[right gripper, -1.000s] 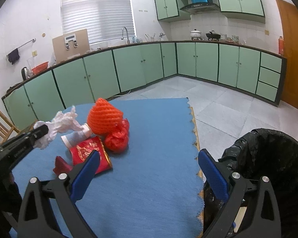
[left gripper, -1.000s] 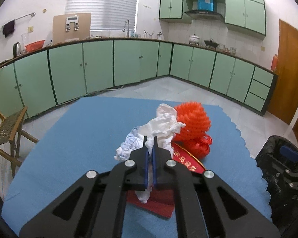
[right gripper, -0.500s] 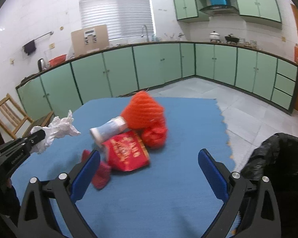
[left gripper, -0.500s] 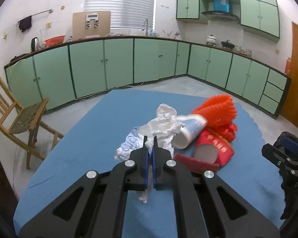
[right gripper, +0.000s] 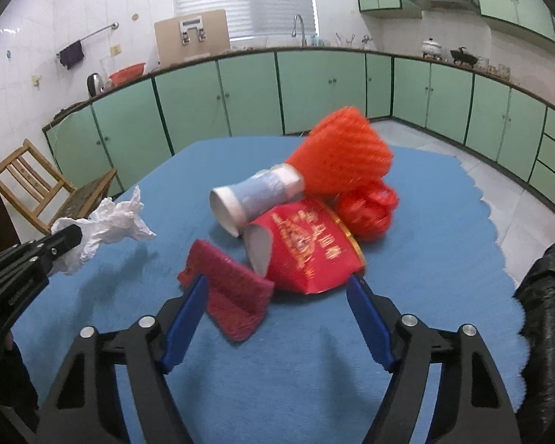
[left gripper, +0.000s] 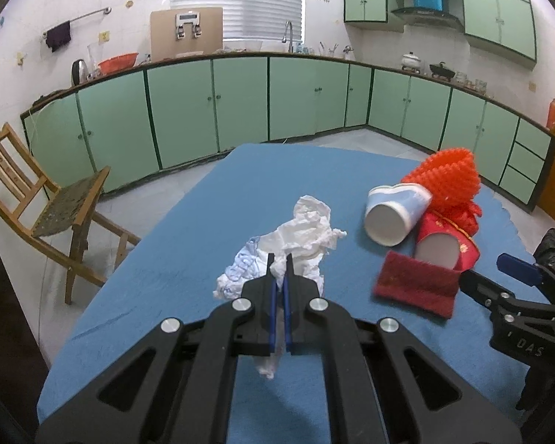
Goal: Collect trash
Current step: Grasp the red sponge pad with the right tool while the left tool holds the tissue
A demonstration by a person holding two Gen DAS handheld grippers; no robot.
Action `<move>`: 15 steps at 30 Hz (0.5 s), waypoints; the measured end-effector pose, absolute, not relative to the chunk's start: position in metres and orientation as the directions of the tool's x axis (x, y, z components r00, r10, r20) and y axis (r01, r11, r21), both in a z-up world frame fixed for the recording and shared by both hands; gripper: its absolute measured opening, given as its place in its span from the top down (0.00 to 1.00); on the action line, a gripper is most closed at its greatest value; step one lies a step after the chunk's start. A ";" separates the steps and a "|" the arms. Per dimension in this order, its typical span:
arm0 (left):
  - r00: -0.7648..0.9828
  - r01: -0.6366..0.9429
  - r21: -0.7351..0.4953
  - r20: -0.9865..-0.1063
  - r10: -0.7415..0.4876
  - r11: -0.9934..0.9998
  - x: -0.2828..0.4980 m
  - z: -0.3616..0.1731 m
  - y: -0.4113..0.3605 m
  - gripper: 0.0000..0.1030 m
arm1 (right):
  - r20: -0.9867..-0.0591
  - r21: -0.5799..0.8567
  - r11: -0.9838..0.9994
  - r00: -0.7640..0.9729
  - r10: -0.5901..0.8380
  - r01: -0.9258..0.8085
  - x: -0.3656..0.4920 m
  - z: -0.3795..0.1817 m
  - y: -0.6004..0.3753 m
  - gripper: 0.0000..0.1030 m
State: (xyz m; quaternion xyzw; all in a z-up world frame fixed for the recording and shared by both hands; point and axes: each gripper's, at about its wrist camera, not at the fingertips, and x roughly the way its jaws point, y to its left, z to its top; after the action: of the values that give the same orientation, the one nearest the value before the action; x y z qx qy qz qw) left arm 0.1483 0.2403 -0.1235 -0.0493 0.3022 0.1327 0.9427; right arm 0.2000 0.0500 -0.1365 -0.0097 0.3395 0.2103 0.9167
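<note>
**Tissue in the left tongs, right tongs spread before the red pile**

The left gripper [left gripper: 279,277] is closed tight on a crumpled white tissue [left gripper: 301,235], its blue pads pinching a fold near the wad's middle so that loose ends stick out above and hang below the jaws. In the right wrist view the wad [right gripper: 103,224] hangs clear of the blue tablecloth [right gripper: 277,377], over the cloth's left side, and casts a shadow on it. It looks nearly weightless and very soft, so the grip needs no force, but a thin pinched fold could tear or slip out if swung fast.

The right gripper [right gripper: 277,318] is wide open and holds nothing. Its fingers straddle the near side of a pile of trash towards the right edge of the cloth: a flat dark red envelope [right gripper: 227,290] lies nearest, just beside the left finger, and behind it a red paper cup [right gripper: 307,249] lies on its side, mouth towards the camera. A pale blue paper cup [right gripper: 255,198] rests tipped over against it, with an orange foam fruit net [right gripper: 346,157] behind and a crumpled red plastic bag [right gripper: 368,214] to the right.

The cups are light and thin-walled; squeezing across the body would probably crush them, so the stiffer rim is the better hold. The envelope lies flat and may need lifting by its raised edge. A black bin bag [right gripper: 544,314] stands just off the right edge of the table.
</note>
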 end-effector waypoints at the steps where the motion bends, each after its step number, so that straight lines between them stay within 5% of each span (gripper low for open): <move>1: 0.779 -0.283 -0.016 -0.587 0.221 0.959 0.148 -0.126 0.243 0.98 | -0.632 0.124 0.910 0.676 0.379 -0.395 0.200 -0.138 0.053 0.28; 8: 0.768 -0.283 -0.030 -0.606 0.208 0.959 0.149 -0.134 0.249 0.98 | -0.688 0.136 0.895 0.610 0.394 -0.425 0.208 -0.150 0.073 0.42; 11: 0.764 -0.282 -0.032 -0.612 0.204 0.959 0.150 -0.136 0.248 0.98 | -0.707 0.152 0.885 0.577 0.408 -0.440 0.211 -0.153 0.078 0.61; 15: 0.758 -0.282 -0.035 -0.620 0.200 0.959 0.151 -0.138 0.249 0.98 | -0.700 0.173 0.880 0.573 0.426 -0.443 0.210 -0.152 0.075 0.73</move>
State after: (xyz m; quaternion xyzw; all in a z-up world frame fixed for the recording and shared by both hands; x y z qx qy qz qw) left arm 0.1511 0.2485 -0.1383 -0.0633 0.3228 0.1286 0.9355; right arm 0.2100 0.0748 -0.1523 -0.0108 0.3918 0.2451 0.8867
